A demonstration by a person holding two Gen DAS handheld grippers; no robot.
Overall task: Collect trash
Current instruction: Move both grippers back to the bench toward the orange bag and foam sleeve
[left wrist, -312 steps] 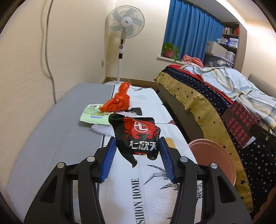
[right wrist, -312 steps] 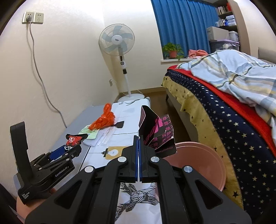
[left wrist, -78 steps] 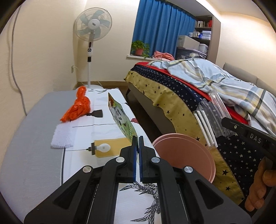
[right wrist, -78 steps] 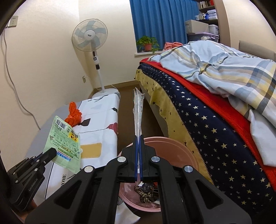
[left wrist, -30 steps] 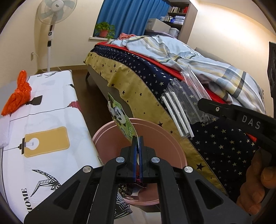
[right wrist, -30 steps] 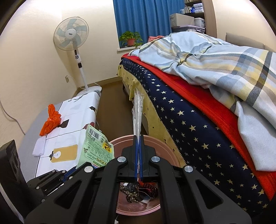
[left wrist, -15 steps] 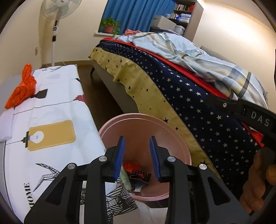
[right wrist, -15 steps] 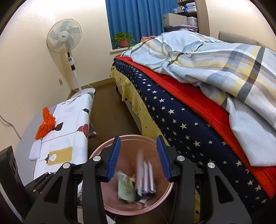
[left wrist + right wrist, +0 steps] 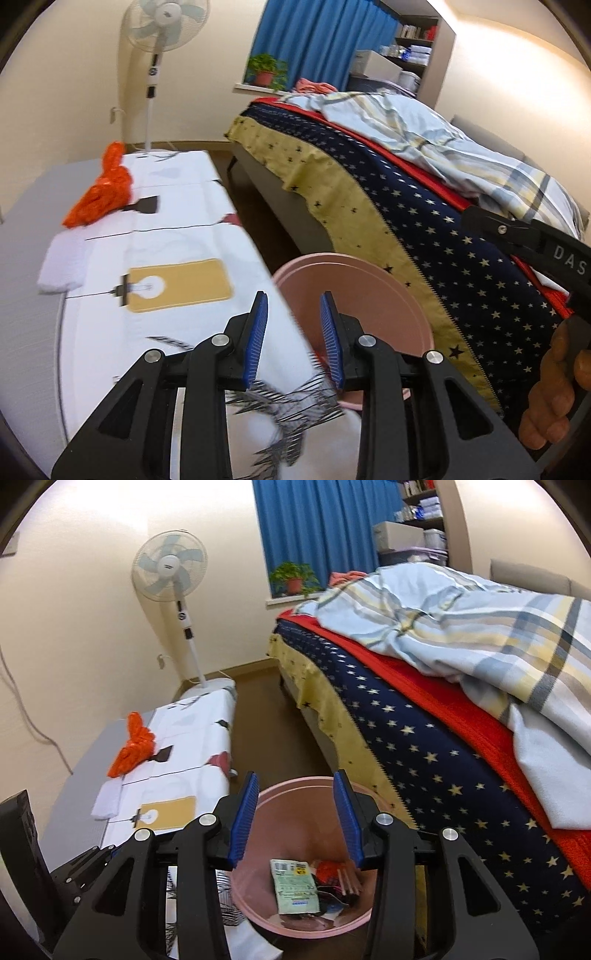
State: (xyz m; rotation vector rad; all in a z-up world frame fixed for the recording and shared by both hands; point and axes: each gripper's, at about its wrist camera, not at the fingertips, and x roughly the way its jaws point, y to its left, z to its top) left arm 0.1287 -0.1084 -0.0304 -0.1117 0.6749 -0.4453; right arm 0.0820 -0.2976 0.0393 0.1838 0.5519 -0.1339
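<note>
The right gripper point(image 9: 295, 812) is hanging over the pink bin point(image 9: 295, 925) at the bottom middle of its picture. Its blue pads point(image 9: 243, 816) have just been opening and then closing a little, and they are standing apart with nothing between them. Down in the bin a green and white packet point(image 9: 295, 886) is lying flat, and next to it on the right are some red and dark wrappers point(image 9: 332, 877). The left gripper point(image 9: 295, 332) is sitting low in the middle of its picture, over the edge where the white printed cloth point(image 9: 177, 236) meets the pink bin point(image 9: 354, 280). Its pads have just been opening, and they too are spread with nothing held. On the cloth, in the upper left of that picture, an orange bag point(image 9: 103, 188) is still lying, and a white folded cloth point(image 9: 62, 266) is resting just below it. In the right wrist picture the orange bag point(image 9: 135, 746) is showing at the middle left. A hand point(image 9: 554, 391) is gripping a black handle at the lower right of the left picture. The bed with the starry blanket point(image 9: 424, 746) is filling the right side, and a standing fan point(image 9: 170, 568) is at the upper left.
</note>
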